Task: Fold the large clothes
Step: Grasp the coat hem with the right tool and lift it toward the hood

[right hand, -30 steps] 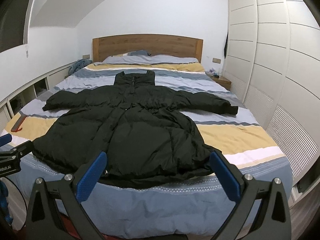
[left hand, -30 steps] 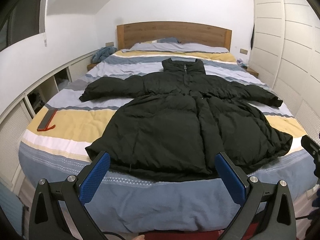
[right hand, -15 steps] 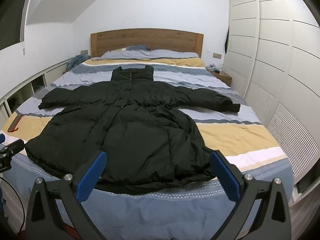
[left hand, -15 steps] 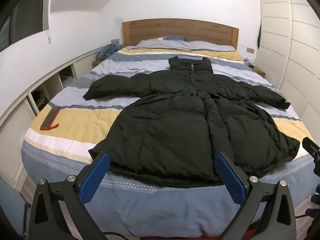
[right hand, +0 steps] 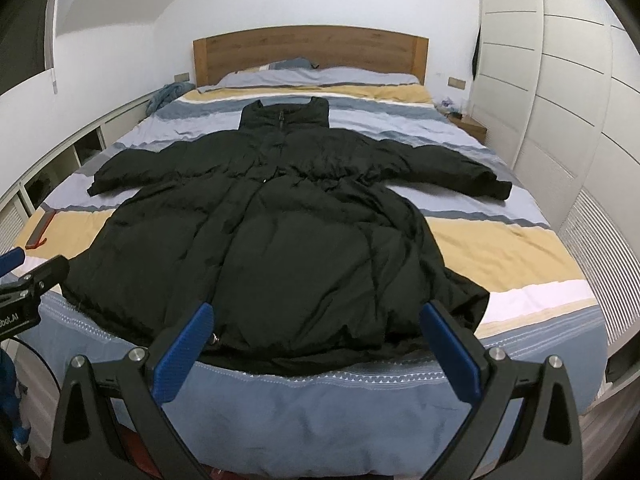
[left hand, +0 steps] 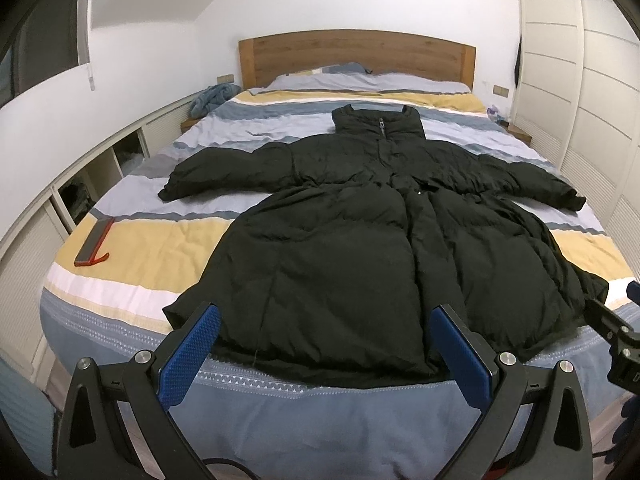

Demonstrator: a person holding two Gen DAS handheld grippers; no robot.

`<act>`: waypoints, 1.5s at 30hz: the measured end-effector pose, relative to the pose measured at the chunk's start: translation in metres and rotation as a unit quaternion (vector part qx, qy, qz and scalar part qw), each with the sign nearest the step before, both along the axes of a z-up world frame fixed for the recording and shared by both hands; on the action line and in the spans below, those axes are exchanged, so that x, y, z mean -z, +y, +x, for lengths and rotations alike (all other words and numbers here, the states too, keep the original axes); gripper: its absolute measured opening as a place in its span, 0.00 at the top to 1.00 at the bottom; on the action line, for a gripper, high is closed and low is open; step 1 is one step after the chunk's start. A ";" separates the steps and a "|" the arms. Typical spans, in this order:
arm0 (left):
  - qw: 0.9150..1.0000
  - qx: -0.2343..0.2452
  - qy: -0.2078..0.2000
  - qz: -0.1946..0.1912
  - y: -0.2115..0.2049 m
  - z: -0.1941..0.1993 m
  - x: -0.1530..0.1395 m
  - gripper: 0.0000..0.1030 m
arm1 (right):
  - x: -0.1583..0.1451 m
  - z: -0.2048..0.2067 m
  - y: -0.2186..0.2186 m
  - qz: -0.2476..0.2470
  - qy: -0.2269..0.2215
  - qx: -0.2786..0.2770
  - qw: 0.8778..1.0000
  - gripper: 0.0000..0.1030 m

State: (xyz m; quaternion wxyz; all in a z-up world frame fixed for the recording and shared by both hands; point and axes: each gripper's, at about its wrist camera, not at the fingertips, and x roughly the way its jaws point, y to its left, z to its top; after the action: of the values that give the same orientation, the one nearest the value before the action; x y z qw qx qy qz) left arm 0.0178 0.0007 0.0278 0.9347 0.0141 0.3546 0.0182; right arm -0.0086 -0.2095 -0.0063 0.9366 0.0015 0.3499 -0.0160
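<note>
A large black puffer coat [left hand: 360, 248] lies flat and front-up on the striped bed, collar toward the headboard, both sleeves spread out sideways; it also shows in the right wrist view [right hand: 280, 240]. My left gripper [left hand: 324, 354] is open and empty, hovering just before the coat's hem at its left half. My right gripper [right hand: 316, 350] is open and empty, hovering just before the hem at its right half. The right gripper's edge shows in the left wrist view [left hand: 616, 328], and the left gripper's edge shows in the right wrist view [right hand: 28, 280].
The bed [left hand: 132, 248] has a wooden headboard [left hand: 356, 52] and pillows. A grey and red flat object [left hand: 94, 242] lies on the bed's left side. Low shelving runs along the left wall [left hand: 92, 176]. White wardrobes [right hand: 560, 100] stand on the right, with a nightstand [right hand: 468, 124].
Both grippers have moved forward and closer to the coat's hem; the coat looks larger. The coat has not moved. Both grippers stay open.
</note>
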 end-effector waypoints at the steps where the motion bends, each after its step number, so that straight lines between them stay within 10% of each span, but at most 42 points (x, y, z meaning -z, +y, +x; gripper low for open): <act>1: 1.000 -0.001 -0.001 0.000 -0.001 0.000 -0.001 0.00 | 0.000 0.002 0.000 0.001 0.001 -0.001 1.000 0.00; 9: 1.000 0.014 -0.015 0.000 -0.002 0.039 -0.029 0.00 | -0.017 0.042 -0.029 0.034 0.006 0.006 0.999 0.00; 19: 0.997 0.001 -0.070 -0.010 0.011 0.165 -0.097 0.00 | -0.041 0.174 -0.167 0.116 -0.008 0.131 0.985 0.00; 32: 0.997 0.027 -0.064 -0.018 -0.030 0.377 -0.024 0.00 | 0.087 0.337 -0.369 0.241 0.000 0.322 0.916 0.00; 45: 0.999 0.003 0.047 0.007 -0.054 0.415 0.006 0.00 | 0.132 0.382 -0.439 0.330 0.030 0.374 0.866 0.01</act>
State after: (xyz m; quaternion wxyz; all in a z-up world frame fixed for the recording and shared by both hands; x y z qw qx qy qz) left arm 0.4330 -0.0532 0.0214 0.9168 0.0230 0.3983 0.0172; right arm 0.3736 -0.6483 -0.1381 0.7943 0.4405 0.3361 -0.2492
